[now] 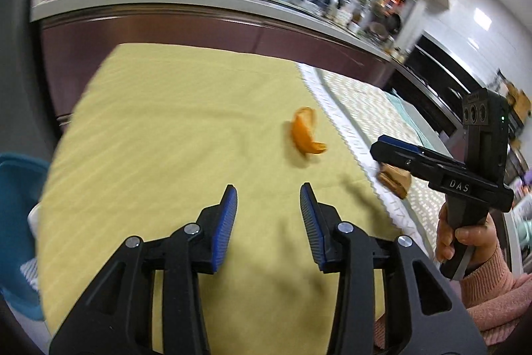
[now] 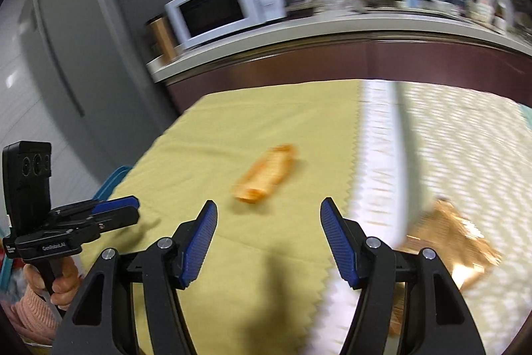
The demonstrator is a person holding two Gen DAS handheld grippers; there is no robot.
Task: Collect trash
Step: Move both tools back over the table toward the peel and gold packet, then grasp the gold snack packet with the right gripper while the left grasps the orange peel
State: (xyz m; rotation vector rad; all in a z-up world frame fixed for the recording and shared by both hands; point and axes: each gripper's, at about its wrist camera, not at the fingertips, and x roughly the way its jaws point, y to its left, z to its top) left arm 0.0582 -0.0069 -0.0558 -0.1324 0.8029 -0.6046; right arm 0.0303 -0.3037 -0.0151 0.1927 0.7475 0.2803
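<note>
trash is what remains on the table: an orange peel (image 1: 306,135) lies curled on the yellow cloth (image 1: 159,128), ahead of the left gripper (image 1: 268,215) and slightly to its right, well short of contact. a crumpled brown wrapper (image 2: 455,245) sits on the white patterned cloth (image 2: 465,135) beside the yellow one, just past the zigzag seam, near the right gripper (image 2: 268,242) on its right side; in the left wrist view it shows partly behind that gripper's jaw. left gripper jaws stand partly apart with nothing between the blue pads. right gripper jaws stand wider, also empty, hovering over the yellow cloth with the peel ahead in a blurred view. a hand (image 1: 465,235) in a pink sleeve holds the right tool's grip. a blue bin (image 1: 16,222) shows at the table's left edge; something pale lies in it, too unclear to name. judged from this, neither visible piece is collected yet: both still need to be gripped and carried to the bin. a white microwave (image 2: 226,9) stands on the counter beyond the table.
</note>
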